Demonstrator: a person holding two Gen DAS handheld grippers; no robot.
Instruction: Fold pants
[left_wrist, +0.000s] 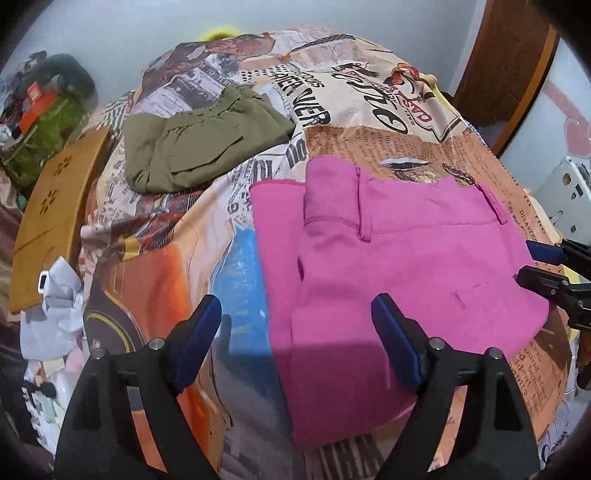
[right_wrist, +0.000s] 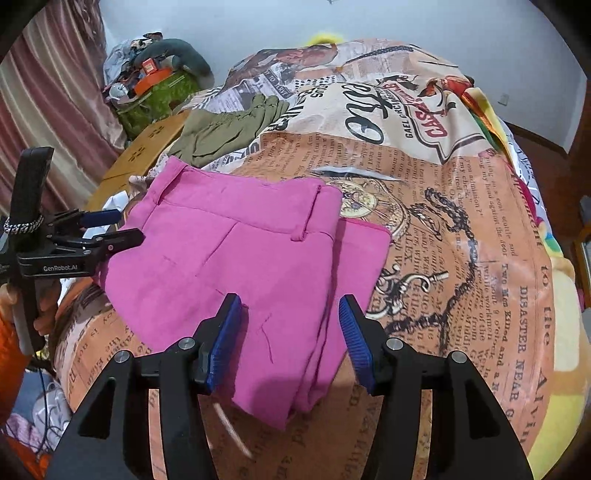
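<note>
Folded pink pants (left_wrist: 406, 258) lie flat on the bed, waistband toward the far side. My left gripper (left_wrist: 295, 301) hovers open over their near left edge, one finger above the sheet and one above the pink cloth, nothing pinched. In the right wrist view the same pants (right_wrist: 240, 258) spread under my right gripper (right_wrist: 290, 301), whose jaws stand apart above the near edge without pressing on the fabric. The left gripper (right_wrist: 129, 225) shows at the pants' left side, and the right gripper (left_wrist: 526, 263) at their right side. A second folded pair, olive green pants (left_wrist: 199, 147), rests farther back.
The bed wears a newspaper-print sheet (left_wrist: 369, 110). A brown cardboard board (left_wrist: 48, 221) and crumpled white paper (left_wrist: 55, 306) sit off its left side. A cluttered green bag (right_wrist: 159, 99) stands in the far corner by a striped curtain (right_wrist: 48, 92). A wooden frame (left_wrist: 509, 74) rises at the right.
</note>
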